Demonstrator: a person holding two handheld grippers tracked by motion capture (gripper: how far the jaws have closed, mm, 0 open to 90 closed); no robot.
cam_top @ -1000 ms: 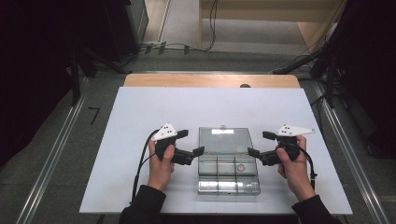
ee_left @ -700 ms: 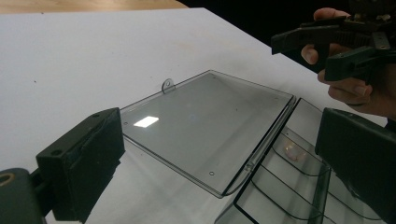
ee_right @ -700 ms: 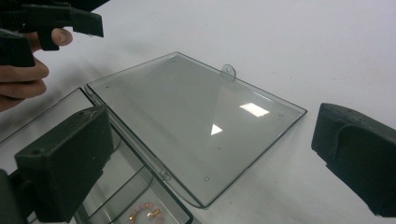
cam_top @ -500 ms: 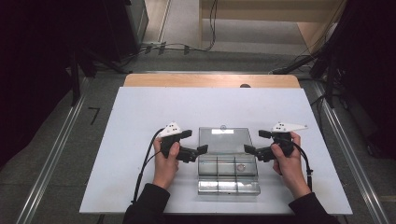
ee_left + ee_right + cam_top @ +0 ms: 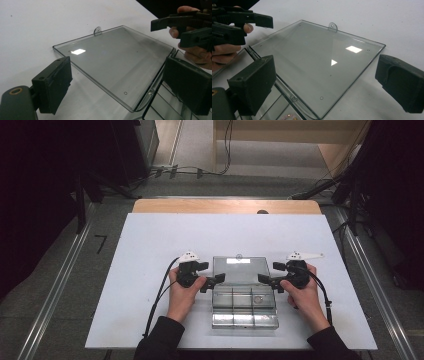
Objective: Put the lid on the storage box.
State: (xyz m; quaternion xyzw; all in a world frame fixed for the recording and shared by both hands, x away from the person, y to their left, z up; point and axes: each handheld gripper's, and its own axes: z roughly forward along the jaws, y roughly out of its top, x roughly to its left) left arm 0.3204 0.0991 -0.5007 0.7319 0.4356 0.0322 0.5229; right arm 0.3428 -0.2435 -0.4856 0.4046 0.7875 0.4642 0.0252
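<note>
A clear plastic compartment box (image 5: 245,319) lies near the front of the white table (image 5: 150,250), its lid (image 5: 242,270) folded flat on the far side. One compartment holds a small round item (image 5: 258,298). My left gripper (image 5: 213,283) is open at the box's left edge, by the hinge. My right gripper (image 5: 268,283) is open at the right edge. In the left gripper view, the left gripper (image 5: 120,85) spans the lid (image 5: 115,55) corner, with the right gripper (image 5: 185,27) beyond. In the right gripper view, the right gripper (image 5: 327,82) frames the lid (image 5: 317,55), with the left gripper (image 5: 239,22) opposite.
A wooden strip (image 5: 225,206) runs along the table's far edge. Cables (image 5: 200,170) lie on the floor behind, and metal rails (image 5: 60,280) flank both sides. Bare white tabletop stretches left, right and behind the box.
Both grippers have moved inward toward the box's sides, so their jaws now reach over the lid's corners. The box and lid have not moved.
</note>
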